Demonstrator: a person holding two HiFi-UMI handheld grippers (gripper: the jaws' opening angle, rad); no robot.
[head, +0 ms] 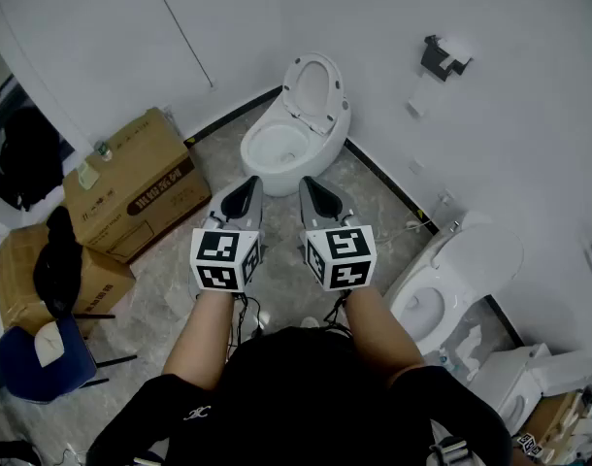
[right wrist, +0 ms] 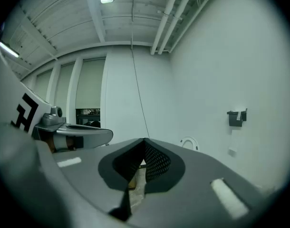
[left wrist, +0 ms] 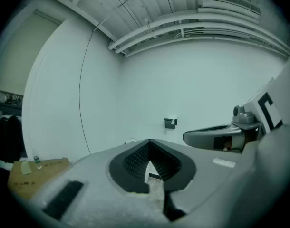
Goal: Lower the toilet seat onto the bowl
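Note:
A white toilet (head: 277, 144) stands against the wall ahead, its seat and lid (head: 313, 87) tipped up against the wall. My left gripper (head: 242, 198) and right gripper (head: 319, 194) are held side by side in the air, well short of the bowl, both pointing at it. Each is shut with nothing between its jaws. In the left gripper view the jaws (left wrist: 150, 142) meet at the tip, and the bowl is hidden behind them. The right gripper view shows the same for its jaws (right wrist: 144, 140), with only the raised lid's rim (right wrist: 188, 143) peeking over them.
Cardboard boxes (head: 131, 184) stand at the left, with a black bag (head: 58, 260) and a blue chair (head: 39, 357) nearer me. Two more toilets (head: 456, 278) (head: 529, 382) line the right wall. A paper holder (head: 442, 58) hangs on that wall.

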